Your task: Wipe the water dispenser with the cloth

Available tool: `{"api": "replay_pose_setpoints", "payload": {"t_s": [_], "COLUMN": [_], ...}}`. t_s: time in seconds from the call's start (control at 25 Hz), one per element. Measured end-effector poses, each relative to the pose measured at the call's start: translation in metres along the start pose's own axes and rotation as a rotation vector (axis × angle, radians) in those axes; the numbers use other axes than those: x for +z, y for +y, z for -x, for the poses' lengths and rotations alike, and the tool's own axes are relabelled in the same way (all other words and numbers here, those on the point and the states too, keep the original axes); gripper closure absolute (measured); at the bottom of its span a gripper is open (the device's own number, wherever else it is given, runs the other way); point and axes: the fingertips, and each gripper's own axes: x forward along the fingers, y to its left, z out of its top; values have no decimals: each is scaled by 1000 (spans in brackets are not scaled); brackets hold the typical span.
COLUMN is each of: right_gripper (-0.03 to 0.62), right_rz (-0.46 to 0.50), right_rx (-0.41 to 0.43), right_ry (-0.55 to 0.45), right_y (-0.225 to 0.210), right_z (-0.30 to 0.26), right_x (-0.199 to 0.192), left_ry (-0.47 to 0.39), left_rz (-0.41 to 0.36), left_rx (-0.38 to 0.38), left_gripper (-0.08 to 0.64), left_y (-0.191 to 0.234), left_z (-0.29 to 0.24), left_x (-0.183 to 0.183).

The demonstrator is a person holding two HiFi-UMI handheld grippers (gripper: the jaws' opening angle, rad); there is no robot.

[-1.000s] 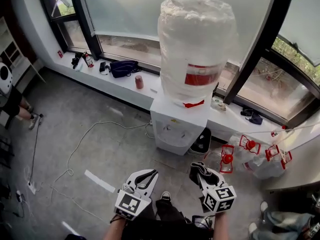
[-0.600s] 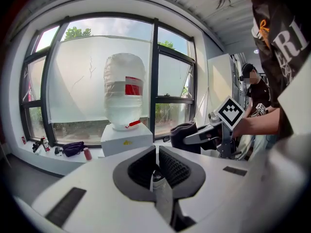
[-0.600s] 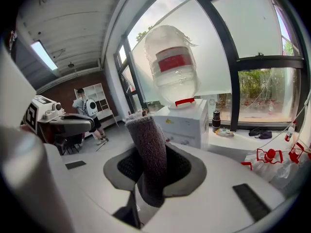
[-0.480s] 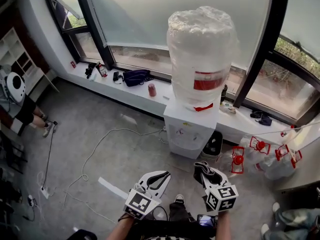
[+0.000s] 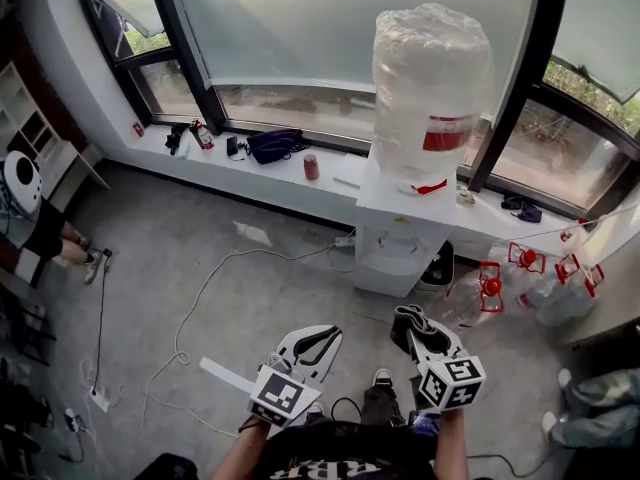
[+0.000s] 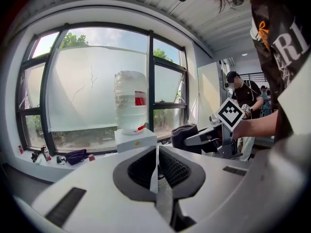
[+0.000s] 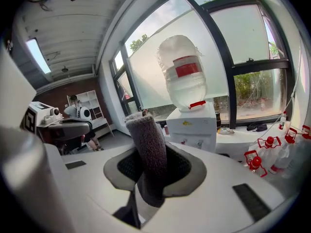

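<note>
The white water dispenser (image 5: 402, 236) stands against the window ledge, with a plastic-wrapped bottle (image 5: 432, 93) on top. It stands well ahead of both grippers. My right gripper (image 5: 412, 320) is shut on a dark grey cloth (image 5: 406, 318), which stands up rolled between the jaws (image 7: 149, 152). My left gripper (image 5: 318, 336) is shut with nothing in it. In the left gripper view its jaws meet (image 6: 157, 155), with the dispenser (image 6: 135, 140) beyond. The right gripper view has the dispenser (image 7: 192, 126) and bottle (image 7: 183, 76) straight ahead.
Several empty bottles with red handles (image 5: 530, 286) lie right of the dispenser, and a black bin (image 5: 439, 266) stands beside it. A white cable (image 5: 200, 298) runs across the grey floor. A dark bag (image 5: 275, 145) and red can (image 5: 311, 166) sit on the ledge. A person (image 5: 30, 218) stands far left.
The head view has shifted: the dispenser now sits further right and looks smaller. Both grippers keep their pose low in the view, the right one still holding the cloth.
</note>
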Motion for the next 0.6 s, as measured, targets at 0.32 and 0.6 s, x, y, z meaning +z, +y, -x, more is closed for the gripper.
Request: {"api": "replay_pose_setpoints", "payload": {"t_s": [0.32,0.6], "right_gripper": [485,485], "right_rz": [-34,-23], "right_rx": [-47,-69], "right_ry": [-49,-85], "right_y": [90,136], "right_z": [20,47], "right_x": [-30,-45], "left_ry": [-42,-70], "left_rz": [-45,-41], "left_rx": [-74,-122], "left_gripper": [531,531], "left_y": [10,-2], "left_z": [76,122], "left_x": [-19,-30]}}
